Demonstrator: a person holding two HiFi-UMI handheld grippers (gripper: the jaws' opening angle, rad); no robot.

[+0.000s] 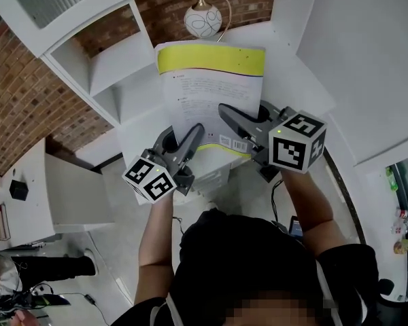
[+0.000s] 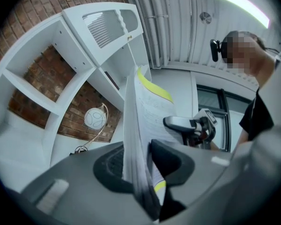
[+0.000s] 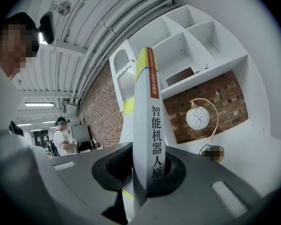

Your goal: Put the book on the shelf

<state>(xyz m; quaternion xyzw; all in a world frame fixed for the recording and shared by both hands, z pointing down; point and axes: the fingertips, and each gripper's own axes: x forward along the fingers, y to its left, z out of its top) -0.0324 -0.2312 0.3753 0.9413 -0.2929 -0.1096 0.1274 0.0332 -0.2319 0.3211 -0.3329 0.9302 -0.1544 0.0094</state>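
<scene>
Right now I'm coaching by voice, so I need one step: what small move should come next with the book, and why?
Probably ease the book forward into the white shelf, steering clear of the lamp. The left claw pinches its page edge and the right claw its spine, and it hangs short of the shelf.

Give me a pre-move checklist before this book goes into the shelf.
1. Right gripper jaws closed on the book's spine: ok.
2. Left gripper jaws closed on the page edge at the opposite side: ok.
3. Book carried by both grippers, resting on nothing: ok.
4. Shelf compartments nearest the book look bare in the head view: ok.
5. Clearance to the lamp just past the book's far edge: cannot tell.
6. Whether the book fits the target compartment: cannot tell.
</scene>
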